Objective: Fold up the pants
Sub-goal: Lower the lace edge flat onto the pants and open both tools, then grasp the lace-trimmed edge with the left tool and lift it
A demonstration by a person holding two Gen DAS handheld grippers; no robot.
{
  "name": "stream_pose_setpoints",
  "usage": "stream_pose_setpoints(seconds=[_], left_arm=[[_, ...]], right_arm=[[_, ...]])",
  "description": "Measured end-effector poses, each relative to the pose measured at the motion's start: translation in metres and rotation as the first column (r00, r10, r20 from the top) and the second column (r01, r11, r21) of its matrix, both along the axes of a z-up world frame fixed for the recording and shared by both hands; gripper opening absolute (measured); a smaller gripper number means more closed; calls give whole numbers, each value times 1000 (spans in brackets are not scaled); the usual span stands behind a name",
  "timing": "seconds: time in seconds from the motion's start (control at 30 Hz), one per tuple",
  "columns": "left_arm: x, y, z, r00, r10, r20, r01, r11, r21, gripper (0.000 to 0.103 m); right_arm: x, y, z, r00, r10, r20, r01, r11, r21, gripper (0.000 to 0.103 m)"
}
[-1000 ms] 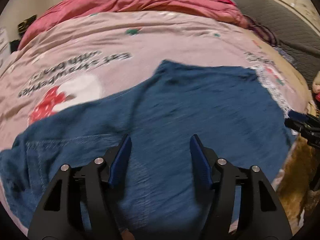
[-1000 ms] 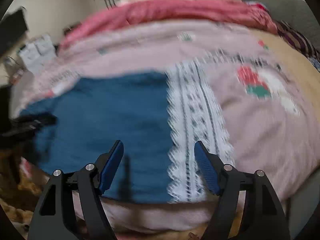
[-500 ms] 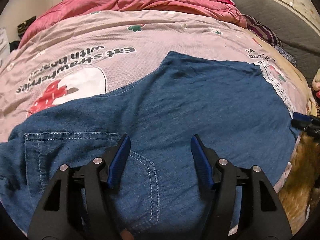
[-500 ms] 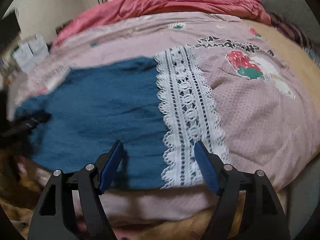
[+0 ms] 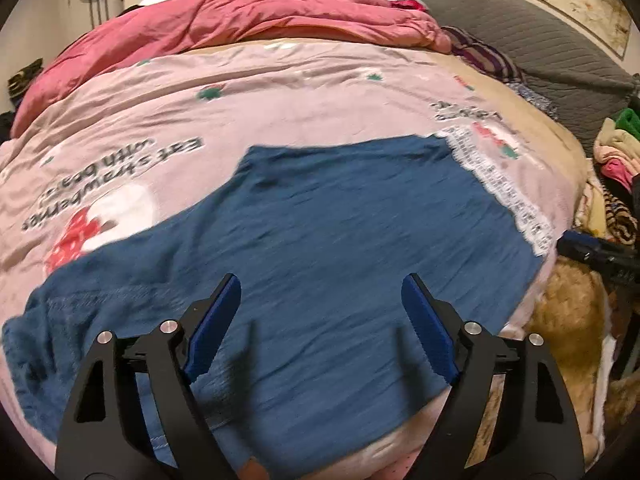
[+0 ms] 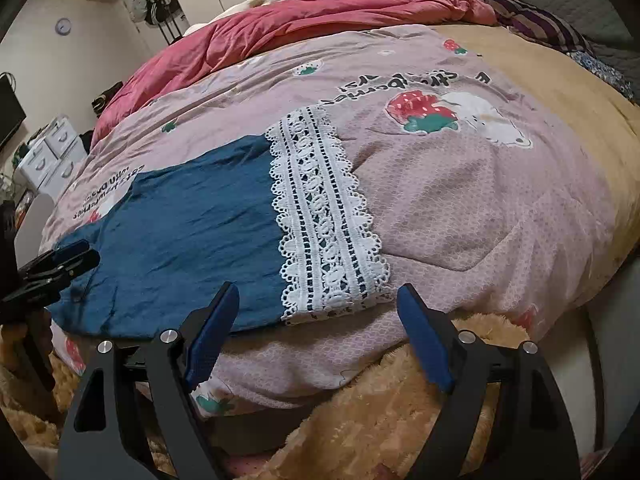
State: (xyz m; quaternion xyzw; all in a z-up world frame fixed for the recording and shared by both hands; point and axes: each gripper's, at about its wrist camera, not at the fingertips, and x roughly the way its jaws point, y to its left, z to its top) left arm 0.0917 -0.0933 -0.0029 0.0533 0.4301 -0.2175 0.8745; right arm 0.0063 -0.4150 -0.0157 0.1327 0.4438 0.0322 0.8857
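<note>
Blue denim pants (image 5: 320,256) with a white lace hem (image 5: 504,196) lie flat across the pink bedspread (image 5: 280,92). My left gripper (image 5: 322,308) is open and empty, hovering over the waist end. In the right wrist view the pants (image 6: 192,232) lie at left and the lace hem (image 6: 320,216) in the middle. My right gripper (image 6: 316,320) is open and empty, just off the bed's near edge below the hem. The left gripper (image 6: 60,260) shows at the left edge there; the right gripper (image 5: 592,252) shows at the right edge of the left wrist view.
A crumpled red duvet (image 5: 240,28) lies along the far side of the bed. A grey headboard (image 5: 520,36) and a clothes pile (image 5: 616,152) are at right. A tan fluffy blanket (image 6: 400,412) hangs below the bed edge. White drawers (image 6: 52,152) stand at far left.
The left gripper pulled back and rose slightly, so the back pocket has left the view. The right gripper backed away from the hem toward the bed's edge. Both stayed open.
</note>
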Motion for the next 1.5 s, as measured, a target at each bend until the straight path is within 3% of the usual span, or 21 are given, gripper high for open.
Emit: stream_pose_setpoints(seconds=[0.33,0.47,0.63,0.83,1.07,1.2,1.27,1.3,1.4,1.5], left_arm=[[18,-59,24,990,-133,55,131,991,36,88],[32,-81,29,983,-179,43,178,984,32,91],[55,-111,28,973,-227,45,223,971,82,92],[92,-151,14,945,-327,-16,327,942,74,92],[141,-186,-3,920,-376,-108,382,923,36,74],[160,-199,-14,897,-406,-174,410,912,-15,60],[165,-204,-21,877,-432,-208,433,900,-46,42],[166,-207,-23,869,-444,-217,443,895,-57,38],[161,-215,-31,831,-500,-244,500,864,-67,38],[158,-222,-41,817,-515,-260,525,850,-32,38]], right_arm=[[1,-8,-1,1000,-18,5,18,999,29,84],[4,-9,-3,1000,-9,8,9,998,61,84],[8,-11,-8,1000,-11,1,11,996,84,84],[12,-20,-17,999,-31,-29,35,988,148,84],[24,-23,-23,999,-37,-34,42,985,169,84],[31,-20,-28,998,-30,-47,37,986,164,57],[31,-19,-27,999,-32,-35,37,987,159,49],[31,-20,-27,999,-31,-29,36,984,172,46],[32,-23,-28,999,-17,-27,23,979,202,46],[38,-23,-31,999,-7,-39,14,981,192,50]])
